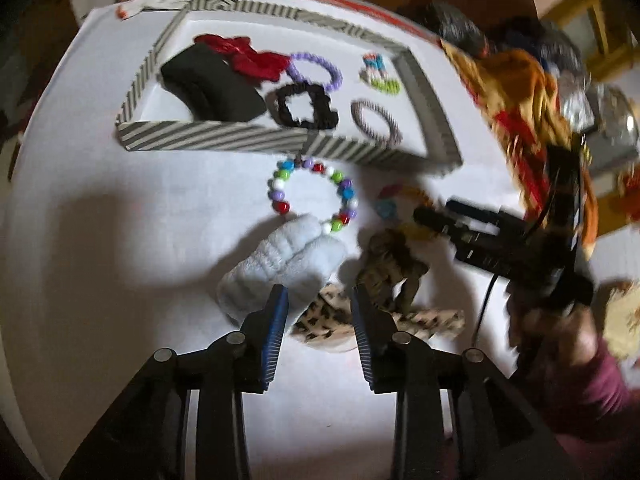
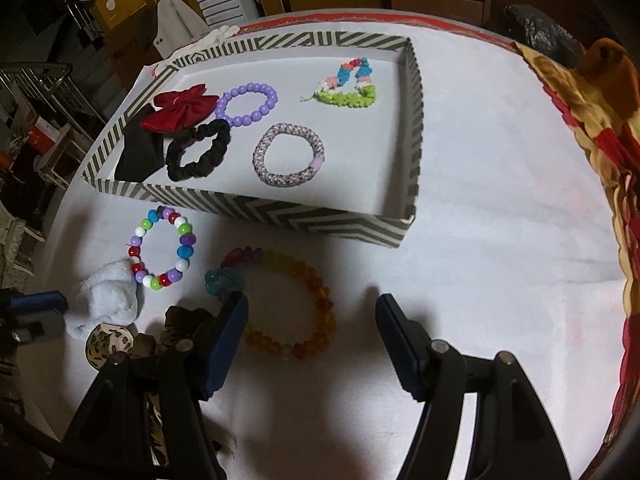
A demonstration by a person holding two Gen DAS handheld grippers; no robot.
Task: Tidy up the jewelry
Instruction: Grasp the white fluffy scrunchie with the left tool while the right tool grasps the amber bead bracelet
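Looking down your left gripper (image 1: 320, 300), you can see its two blue pads standing apart with nothing pinched between them. Below the gap lies a leopard-print scrunchie (image 1: 320, 320) on the white tablecloth (image 1: 100, 240). Just beside the left pad sits a fluffy pale blue scrunchie (image 1: 284, 264), and it touches the bracelet of many-coloured beads (image 1: 312, 196). A brown scrunchie (image 1: 392, 268) lies near the right pad.

Your right gripper (image 2: 312, 312) is open wide too, and it holds nothing. An amber bead bracelet (image 2: 296, 304) lies on the cloth between its two fingers, closer to the left one. The pads do not press on it.

The striped tray (image 2: 280, 216) sits farther back on the table. Inside it you have a red bow (image 2: 180, 108), a purple bead bracelet (image 2: 248, 104), a black scrunchie (image 2: 198, 154), a woven grey and pink bracelet (image 2: 288, 156), and a bright woven band in blue, pink and green (image 2: 352, 84). A black cloth thing (image 2: 138, 156) lies in the left corner of the tray.

A patterned red and yellow cloth (image 2: 592, 120) hangs along the right side of the table.
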